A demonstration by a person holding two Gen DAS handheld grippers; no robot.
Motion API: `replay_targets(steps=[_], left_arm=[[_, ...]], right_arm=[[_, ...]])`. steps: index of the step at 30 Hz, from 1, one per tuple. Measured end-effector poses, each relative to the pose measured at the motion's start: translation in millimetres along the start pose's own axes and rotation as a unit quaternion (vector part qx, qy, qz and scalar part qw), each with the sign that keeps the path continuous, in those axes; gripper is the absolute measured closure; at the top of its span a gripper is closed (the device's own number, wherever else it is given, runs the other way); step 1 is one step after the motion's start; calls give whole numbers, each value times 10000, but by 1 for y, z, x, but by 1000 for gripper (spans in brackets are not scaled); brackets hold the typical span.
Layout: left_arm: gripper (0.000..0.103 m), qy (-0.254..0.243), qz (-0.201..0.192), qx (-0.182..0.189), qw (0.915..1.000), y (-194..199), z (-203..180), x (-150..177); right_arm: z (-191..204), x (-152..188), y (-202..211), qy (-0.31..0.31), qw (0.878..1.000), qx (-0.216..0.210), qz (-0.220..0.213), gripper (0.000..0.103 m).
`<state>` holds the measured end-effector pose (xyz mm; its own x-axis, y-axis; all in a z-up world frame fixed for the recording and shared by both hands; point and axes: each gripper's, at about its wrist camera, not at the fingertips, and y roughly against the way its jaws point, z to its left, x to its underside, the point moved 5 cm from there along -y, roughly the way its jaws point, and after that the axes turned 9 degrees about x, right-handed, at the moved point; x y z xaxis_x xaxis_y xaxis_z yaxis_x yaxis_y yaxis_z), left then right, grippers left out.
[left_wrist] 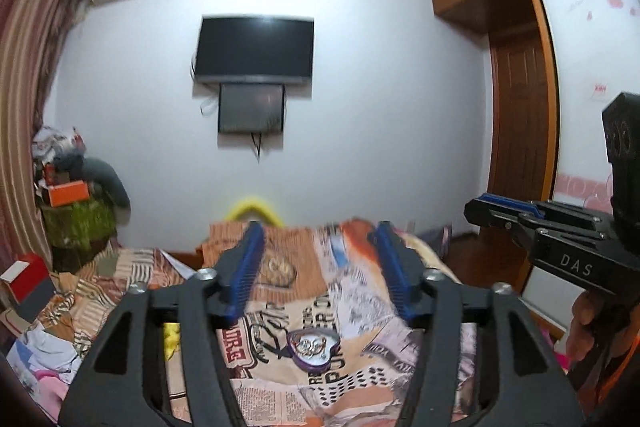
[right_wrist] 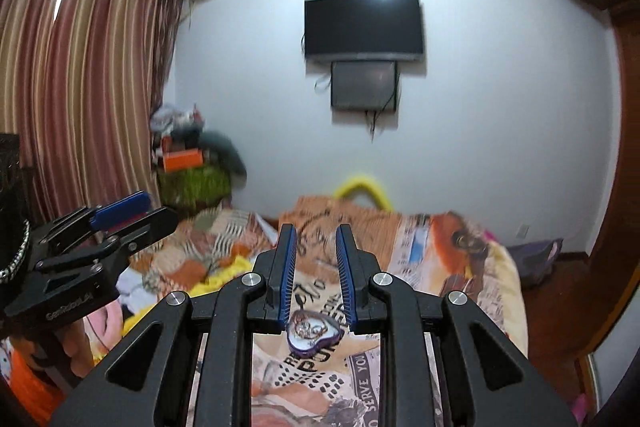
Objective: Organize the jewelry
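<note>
A purple heart-shaped box (left_wrist: pixel 314 349) with rings and chains inside lies open on the patterned bedspread (left_wrist: pixel 360 387). My left gripper (left_wrist: pixel 320 231) hangs above and in front of it, blue pads wide apart, nothing between them. In the right wrist view the same box (right_wrist: pixel 314 335) shows just below my right gripper (right_wrist: pixel 315 231), whose pads stand almost together with only a thin empty slit. Each gripper appears in the other's view: the right gripper (left_wrist: pixel 474 207) at the right edge, the left gripper (right_wrist: pixel 158 207) at the left edge. Both point nearly level toward the far wall.
A wall television (left_wrist: pixel 254 49) faces me. Striped curtains (right_wrist: pixel 72 87) hang at the left, beside a heap of boxes and clothes (left_wrist: pixel 68 187). A red box (left_wrist: pixel 28 277) and loose clothing (right_wrist: pixel 216 275) lie on the bed's left side. A wooden wardrobe (left_wrist: pixel 520 107) stands right.
</note>
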<state>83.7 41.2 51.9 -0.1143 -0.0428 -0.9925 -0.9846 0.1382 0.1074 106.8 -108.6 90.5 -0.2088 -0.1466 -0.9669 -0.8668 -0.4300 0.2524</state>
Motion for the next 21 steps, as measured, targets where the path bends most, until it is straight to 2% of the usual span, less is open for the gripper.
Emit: replay_targets(steps=[1, 3, 4, 5, 7, 9, 11, 16, 21], left_arm=[[26, 0, -90, -45, 9999, 8, -3, 0], [13, -41, -227, -138, 9996, 20, -10, 0], [9, -65, -279, -191, 9994, 25, -12, 1], [8, -80, -314, -242, 9992, 30, -13, 2], [5, -84, -307, -284, 9991, 33, -15, 5], [5, -58, -278, -317, 9991, 37, -16, 8], [4, -27, -240, -338, 9991, 37, -16, 11], [4, 15, -160, -317, 9994, 41, -23, 17], [4, -19, -118, -317, 9994, 41, -26, 20]], right_arm=[[2, 0, 10, -16, 9999, 52, -106, 82], [3, 2, 19, -35, 9995, 180, -252, 65], [3, 3, 23, -57, 9991, 258, -332, 48], [4, 5, 30, -96, 9983, 373, -441, 33], [4, 7, 34, -123, 9966, 568, -590, 19], [4, 7, 37, -116, 9945, 764, -706, 15], [5, 8, 40, -123, 9926, 907, -801, 2], [8, 11, 46, -58, 9893, 1135, -918, 0], [3, 19, 54, -70, 9901, 1112, -857, 0]])
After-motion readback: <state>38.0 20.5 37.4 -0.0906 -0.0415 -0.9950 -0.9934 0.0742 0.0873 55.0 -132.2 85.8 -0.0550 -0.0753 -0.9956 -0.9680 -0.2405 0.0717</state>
